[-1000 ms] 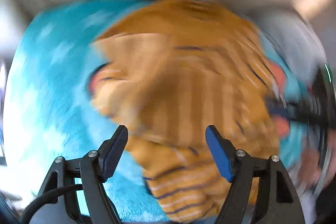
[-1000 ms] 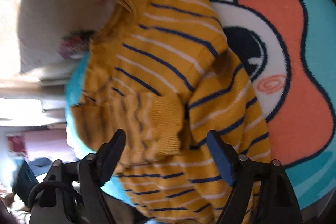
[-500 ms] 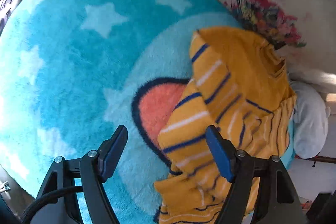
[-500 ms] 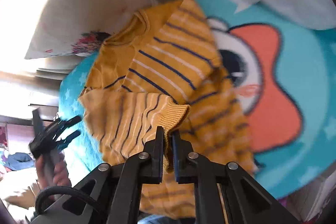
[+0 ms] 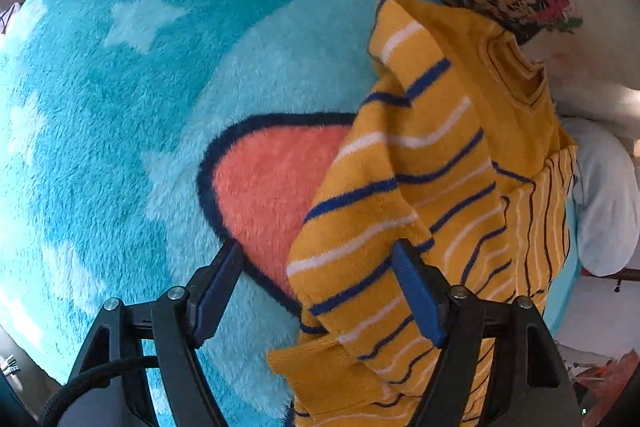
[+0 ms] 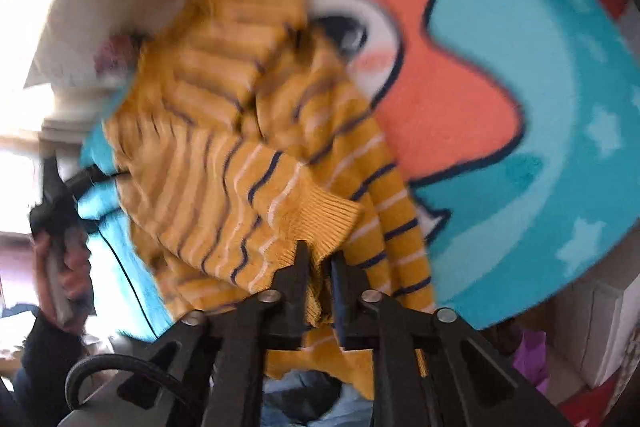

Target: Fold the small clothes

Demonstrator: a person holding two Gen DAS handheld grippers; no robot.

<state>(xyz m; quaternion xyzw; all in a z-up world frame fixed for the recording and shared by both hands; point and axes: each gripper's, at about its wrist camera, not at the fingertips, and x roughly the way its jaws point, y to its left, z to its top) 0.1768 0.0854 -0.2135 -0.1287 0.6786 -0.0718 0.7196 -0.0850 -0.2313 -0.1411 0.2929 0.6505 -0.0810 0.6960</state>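
The mustard-yellow knitted sweater with navy and white stripes [image 5: 432, 163] is spread over a fluffy turquoise round rug with a coral shape [image 5: 120, 107]. Its ribbed cuff [image 6: 320, 223] is clamped between the jaws of the right gripper [image 6: 320, 267], which have just been easing slightly apart around it. The left gripper [image 5: 316, 291] is held with its jaws wide apart, one sleeve lying between them, ungripped. If the right hold loosens further, the cuff is judged likely to slip out and the fold to collapse.

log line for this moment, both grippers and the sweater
left gripper: open, over sleeve | right gripper: jaws just reopened slightly, pinching sleeve cuff | yellow striped sweater: on blue rug, part-folded
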